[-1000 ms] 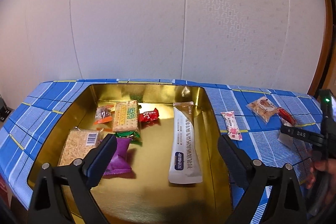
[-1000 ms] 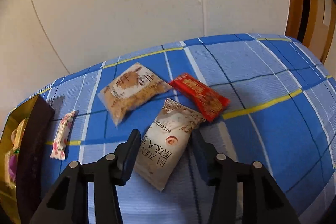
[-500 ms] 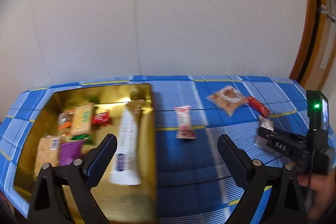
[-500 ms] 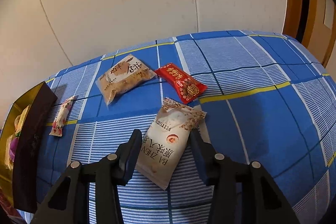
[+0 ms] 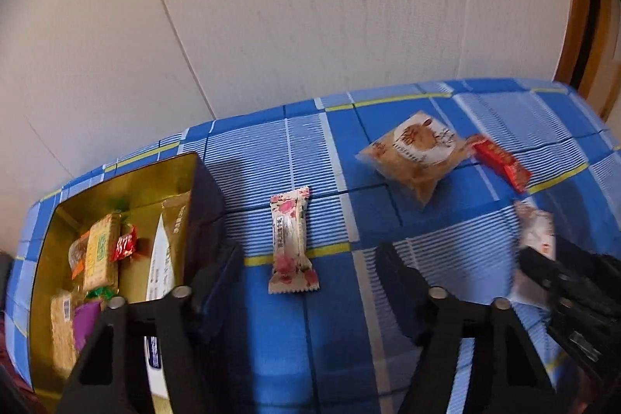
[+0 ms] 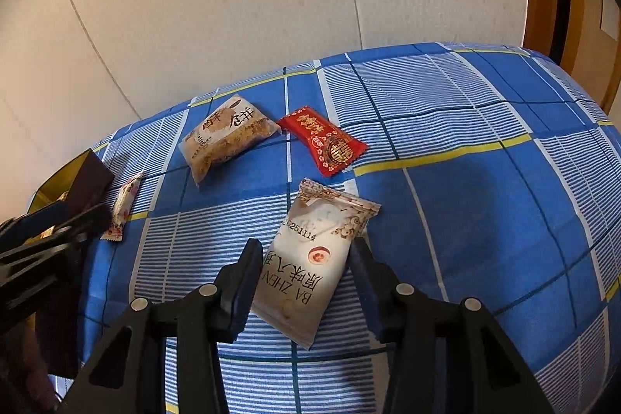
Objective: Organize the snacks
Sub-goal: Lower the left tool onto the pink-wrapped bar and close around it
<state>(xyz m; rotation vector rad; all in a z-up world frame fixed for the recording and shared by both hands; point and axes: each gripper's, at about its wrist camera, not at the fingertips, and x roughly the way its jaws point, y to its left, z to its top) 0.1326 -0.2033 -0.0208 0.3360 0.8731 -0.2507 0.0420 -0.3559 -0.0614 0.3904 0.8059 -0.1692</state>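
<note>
Two hand-held grippers work over a blue checked tablecloth (image 6: 485,204). Nearest, the right gripper (image 6: 306,282) grips a white snack packet (image 6: 310,258) by its sides, the packet lying on the cloth. The left gripper (image 5: 310,282) is closing its jaws, about half open, around a pink-flowered candy (image 5: 291,243) without touching it. Just left of it, a gold tin (image 5: 42,258) holds several snacks already, including a long white packet (image 5: 163,258) and green crackers (image 5: 101,251). Farther back, a brown pastry packet (image 6: 227,138) and a red candy (image 6: 326,140) lie side by side near the wall (image 6: 233,6).
</note>
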